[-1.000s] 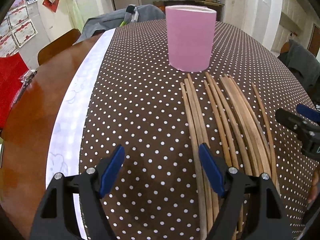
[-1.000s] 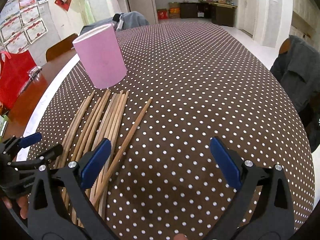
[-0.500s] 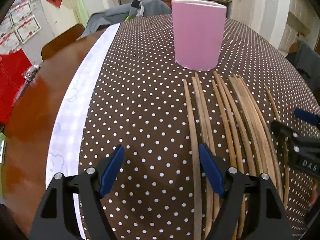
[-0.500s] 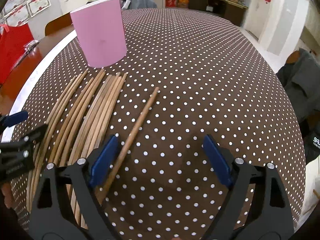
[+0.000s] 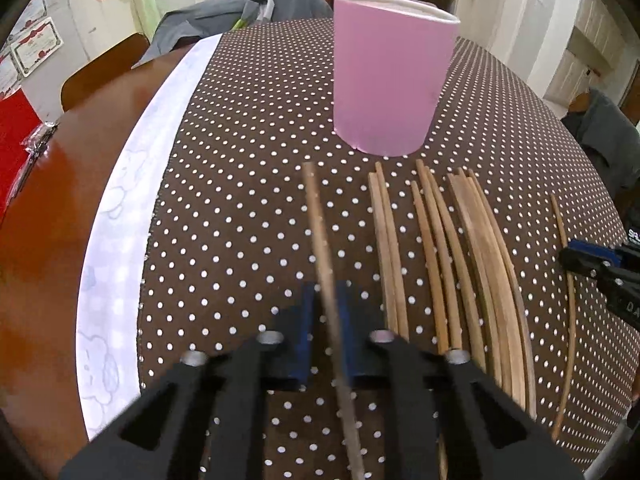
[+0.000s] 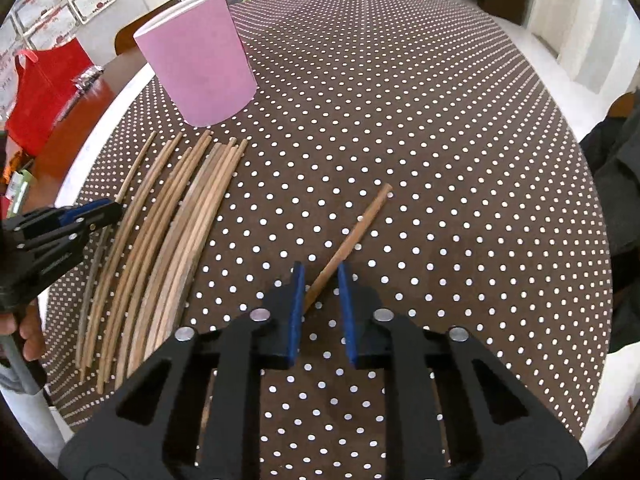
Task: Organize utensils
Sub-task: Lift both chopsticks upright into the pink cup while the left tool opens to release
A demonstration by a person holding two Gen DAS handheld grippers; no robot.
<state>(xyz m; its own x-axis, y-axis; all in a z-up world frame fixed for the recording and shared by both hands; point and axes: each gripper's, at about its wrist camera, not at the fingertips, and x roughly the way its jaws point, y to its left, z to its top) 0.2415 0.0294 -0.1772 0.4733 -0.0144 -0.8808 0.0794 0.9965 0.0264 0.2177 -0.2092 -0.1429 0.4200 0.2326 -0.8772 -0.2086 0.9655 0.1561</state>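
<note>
Wooden chopstick (image 5: 320, 236) pinched btwn pads of left gripper (image 5: 325, 300), tip aimed at pink cup (image 5: 390, 80). Rest of chopsticks (image 5: 452, 264) fanned flat on dotted cloth (image 5: 240, 200), just short of cup. Right gripper (image 6: 319, 280) closing round lone chopstick (image 6: 352, 236), lying apart from the fan; pads not visibly pressing yet.

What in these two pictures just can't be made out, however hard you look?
- Left wrist view: inside of the pink cup, hidden by its own wall.
- Same view: near end of the chopstick in the left gripper, blurred and cut off.
- Right wrist view: near end of the chopstick between the closing right gripper fingers, hidden.
</note>
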